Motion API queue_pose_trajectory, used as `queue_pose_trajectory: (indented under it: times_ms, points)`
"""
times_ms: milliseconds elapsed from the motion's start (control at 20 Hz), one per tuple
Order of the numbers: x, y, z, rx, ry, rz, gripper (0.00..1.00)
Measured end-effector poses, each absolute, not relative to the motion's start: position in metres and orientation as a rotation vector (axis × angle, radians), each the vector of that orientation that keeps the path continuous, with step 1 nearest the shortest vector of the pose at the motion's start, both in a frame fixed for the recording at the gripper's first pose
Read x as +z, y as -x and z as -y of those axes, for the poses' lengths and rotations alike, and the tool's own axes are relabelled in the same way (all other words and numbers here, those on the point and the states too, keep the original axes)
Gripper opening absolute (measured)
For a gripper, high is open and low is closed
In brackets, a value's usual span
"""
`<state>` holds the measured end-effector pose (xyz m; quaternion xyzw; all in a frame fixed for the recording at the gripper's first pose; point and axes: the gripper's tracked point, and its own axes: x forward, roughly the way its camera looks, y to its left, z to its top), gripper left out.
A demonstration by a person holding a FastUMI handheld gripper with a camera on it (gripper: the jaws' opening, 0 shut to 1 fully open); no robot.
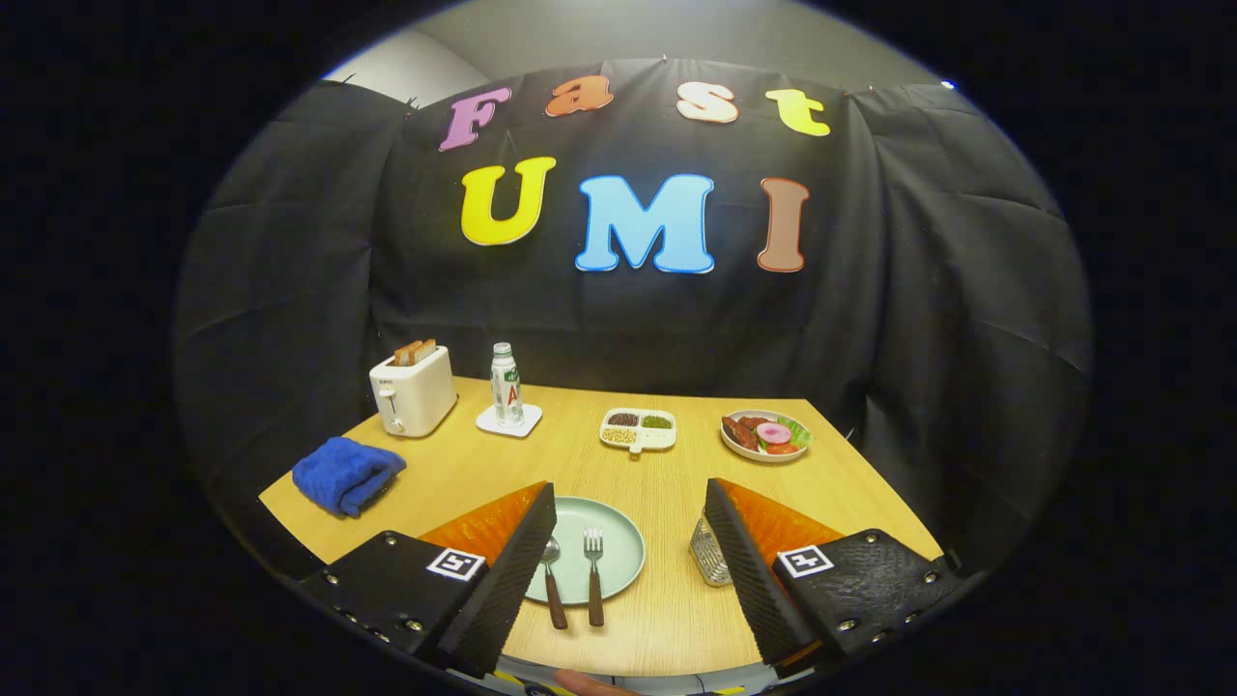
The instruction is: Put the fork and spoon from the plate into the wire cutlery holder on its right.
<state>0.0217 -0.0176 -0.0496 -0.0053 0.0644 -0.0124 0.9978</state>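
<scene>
Your gripper [630,541] hangs above the near edge of the light wooden table [676,483] with its jaws spread wide and holding nothing. Between the fingers lies the round pale-green plate [618,536], bearing the brown-handled metal spoon [552,580] and brown-handled metal fork [594,572] side by side. The silver wire cutlery holder [709,556] stands just right of the plate, partly hidden by your right finger; no label is legible.

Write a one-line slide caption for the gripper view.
Open gripper hovers over a wooden table, with fork and spoon on the green plate and wire holder beside it.
</scene>
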Motion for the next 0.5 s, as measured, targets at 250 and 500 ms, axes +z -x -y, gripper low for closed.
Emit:
queue_pose_trajectory:
  times_ms: [250, 500]
  points:
    - [-0.093, -0.032, 0.014, 0.005, 0.027, -0.258, 0.95]
    - [-0.139, -0.044, 0.010, 0.028, 0.053, -0.408, 0.95]
